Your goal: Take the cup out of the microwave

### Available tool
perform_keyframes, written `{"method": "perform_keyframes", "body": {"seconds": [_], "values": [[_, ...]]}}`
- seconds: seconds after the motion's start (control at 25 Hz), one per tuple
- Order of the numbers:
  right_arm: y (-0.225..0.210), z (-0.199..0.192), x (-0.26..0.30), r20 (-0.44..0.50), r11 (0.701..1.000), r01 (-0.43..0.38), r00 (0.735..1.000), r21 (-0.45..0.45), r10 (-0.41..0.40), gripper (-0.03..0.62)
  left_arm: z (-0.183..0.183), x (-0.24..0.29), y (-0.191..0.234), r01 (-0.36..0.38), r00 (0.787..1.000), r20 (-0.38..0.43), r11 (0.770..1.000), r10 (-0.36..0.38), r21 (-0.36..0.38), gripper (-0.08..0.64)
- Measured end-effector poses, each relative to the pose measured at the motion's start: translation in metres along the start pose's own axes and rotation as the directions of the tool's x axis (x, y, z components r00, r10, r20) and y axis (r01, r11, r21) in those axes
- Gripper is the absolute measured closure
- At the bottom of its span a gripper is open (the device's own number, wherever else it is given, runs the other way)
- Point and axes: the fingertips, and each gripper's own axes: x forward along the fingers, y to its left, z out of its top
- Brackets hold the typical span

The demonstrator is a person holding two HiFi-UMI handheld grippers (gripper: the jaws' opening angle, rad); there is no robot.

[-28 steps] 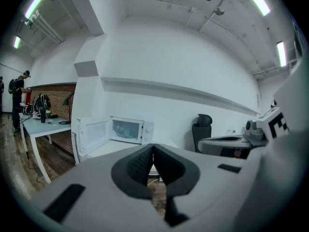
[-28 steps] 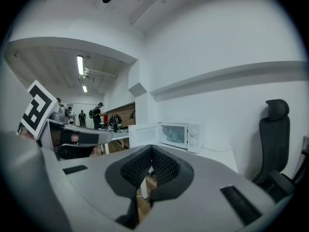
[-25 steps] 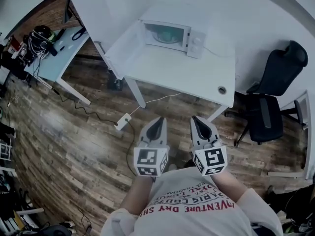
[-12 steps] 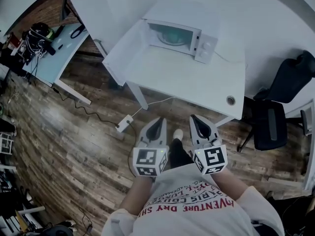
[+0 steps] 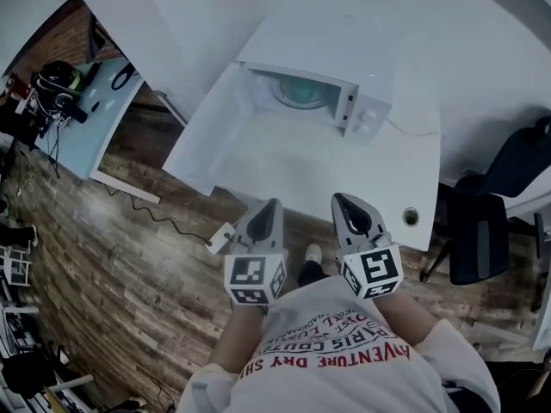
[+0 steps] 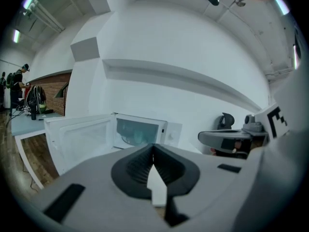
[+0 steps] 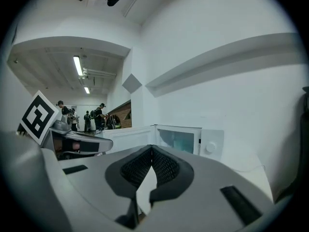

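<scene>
Left gripper [image 5: 272, 206] and right gripper [image 5: 342, 200] (both pressed together, empty) are hovering at the desk's [image 5: 344, 175] near edge; spread one before entering the microwave [image 5: 344, 50].

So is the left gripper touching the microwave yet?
Apart. The head view shows the left gripper at the front edge of the table, bare tabletop between it and the microwave.

red print "VENTURE DRY" on shirt [image 5: 344, 384], upside down, rest unclear
</scene>
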Motion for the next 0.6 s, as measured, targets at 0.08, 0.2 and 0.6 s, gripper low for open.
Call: {"method": "perform_keyframes", "body": {"seconds": [0.08,0.2,0.6], "values": [[-0.022,0.005,0.020,0.001,1.000,0.027,1.000,-0.001,-0.027,0.581,0.011,0.026,0.008,0.005,1.000,0.002,1.000,-0.005,0.003,0.554],[-0.051,0.011,0.048,0.003,0.998,0.060,0.998,-0.003,-0.060,0.580,0.020,0.066,0.018,0.014,1.000,-0.011,1.000,-0.014,0.006,0.554],[-0.099,0.010,0.111,-0.055,0.998,0.053,0.997,0.025,-0.052,0.581,0.036,0.149,0.030,0.056,0.997,-0.046,0.998,-0.055,0.015,0.554]]}}
